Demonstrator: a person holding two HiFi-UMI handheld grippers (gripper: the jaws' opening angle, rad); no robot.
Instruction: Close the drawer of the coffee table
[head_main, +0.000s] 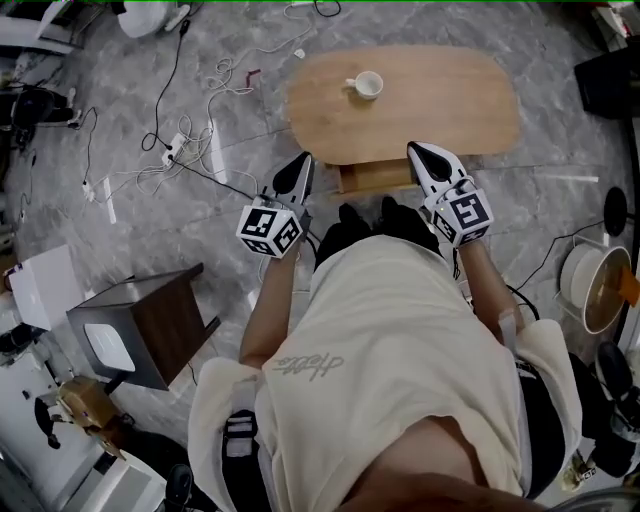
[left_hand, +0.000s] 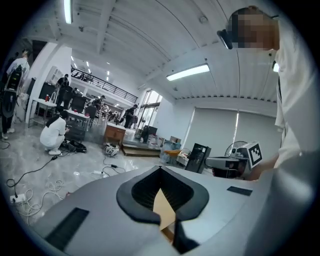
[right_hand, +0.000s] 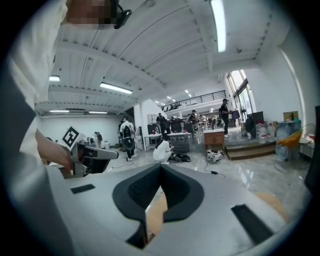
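drawer (head_main: 375, 178) is seen part-open at coffee table (head_main: 470, 110) near edge, front running left-right | left gripper (head_main: 300, 166) jaws pressed together, empty, just left | right gripper (head_main: 420, 155) likewise, at right end, judged nearer | push away is needed

The coffee table (head_main: 440, 100) and its drawer (head_main: 375, 177) are showing light tan wood; the cup (head_main: 366, 85) is showing white. The left gripper (head_main: 300, 166) and right gripper (head_main: 420, 156) are wearing black-and-white square markers. The floor (head_main: 560, 200) is showing grey marbling.
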